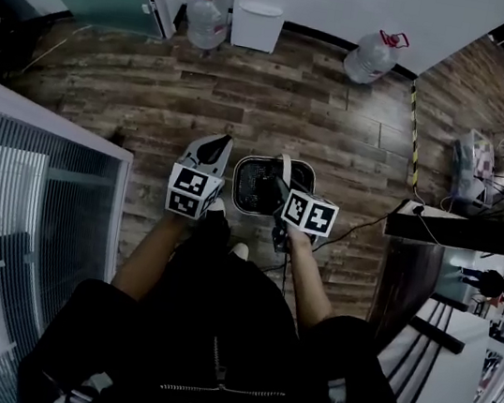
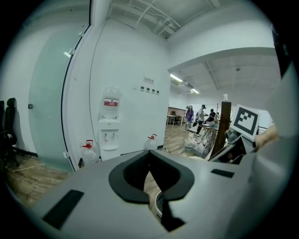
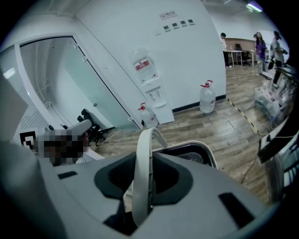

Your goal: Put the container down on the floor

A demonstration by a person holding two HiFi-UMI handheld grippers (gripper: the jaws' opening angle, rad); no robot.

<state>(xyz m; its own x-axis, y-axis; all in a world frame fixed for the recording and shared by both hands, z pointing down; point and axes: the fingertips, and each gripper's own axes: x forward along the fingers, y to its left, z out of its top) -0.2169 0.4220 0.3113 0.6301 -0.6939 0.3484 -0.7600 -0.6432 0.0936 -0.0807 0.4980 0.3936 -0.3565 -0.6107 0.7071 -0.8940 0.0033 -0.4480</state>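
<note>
The container [image 1: 253,185] is a black mesh bin with a white rim and a white bail handle [image 1: 284,171]. It hangs above the wood floor [image 1: 277,105], just ahead of my feet. My right gripper [image 1: 281,185] is shut on the handle, which runs upright between its jaws in the right gripper view, handle [image 3: 142,172], right gripper [image 3: 144,158], bin [image 3: 191,153]. My left gripper [image 1: 213,145] hovers just left of the bin with its jaws together and nothing in them. In the left gripper view [image 2: 149,155] a bit of the bin's rim [image 2: 158,205] shows below the jaws.
A white water dispenser [image 1: 261,3] stands at the far wall between two water jugs [image 1: 207,16] [image 1: 375,56]. A ribbed glass partition [image 1: 37,181] is close on the left and a dark table [image 1: 442,231] on the right, with a cable [image 1: 362,227] across the floor.
</note>
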